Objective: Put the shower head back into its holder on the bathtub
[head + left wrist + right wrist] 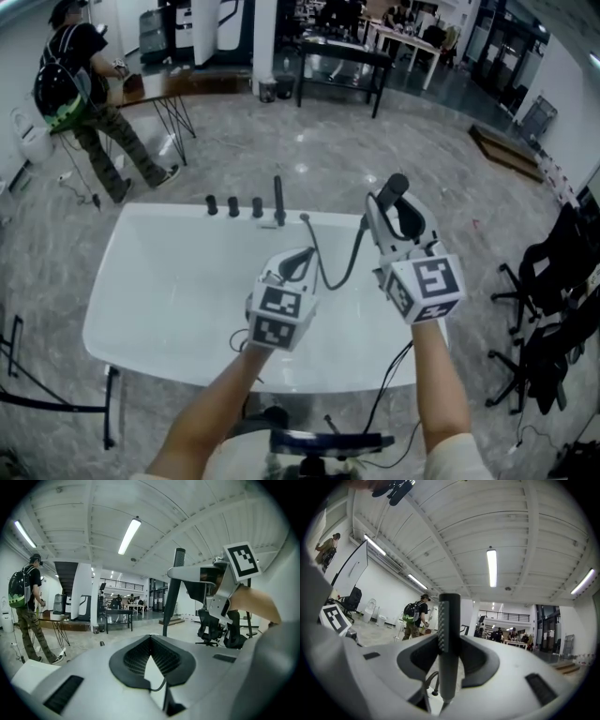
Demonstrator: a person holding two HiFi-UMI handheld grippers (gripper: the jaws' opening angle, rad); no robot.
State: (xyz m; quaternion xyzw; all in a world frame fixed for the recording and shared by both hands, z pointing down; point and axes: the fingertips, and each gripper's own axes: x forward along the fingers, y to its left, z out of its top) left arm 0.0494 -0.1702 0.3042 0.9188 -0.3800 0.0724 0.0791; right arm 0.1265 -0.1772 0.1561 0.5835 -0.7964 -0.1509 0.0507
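The black stick-shaped shower head (395, 190) stands upright over the right half of the white bathtub (127, 281), and my right gripper (394, 214) is shut on its handle. In the right gripper view the shower head (449, 634) fills the gap between the pads. Its black hose (343, 270) droops down and runs back to the tub's far rim. Black tap knobs (232, 205) and a tall black post (278, 201) stand along that rim. My left gripper (298, 262) hovers over the tub's middle, left of the hose, shut with nothing in it (150, 639). From the left gripper view the shower head (172, 597) rises at the right.
A person with a green backpack (80, 94) stands beyond the tub's far left corner near a small table. Black office chairs (553, 309) crowd the right side. Dark tables (342, 64) stand at the back. Cables lie on the marble floor by the tub's near edge.
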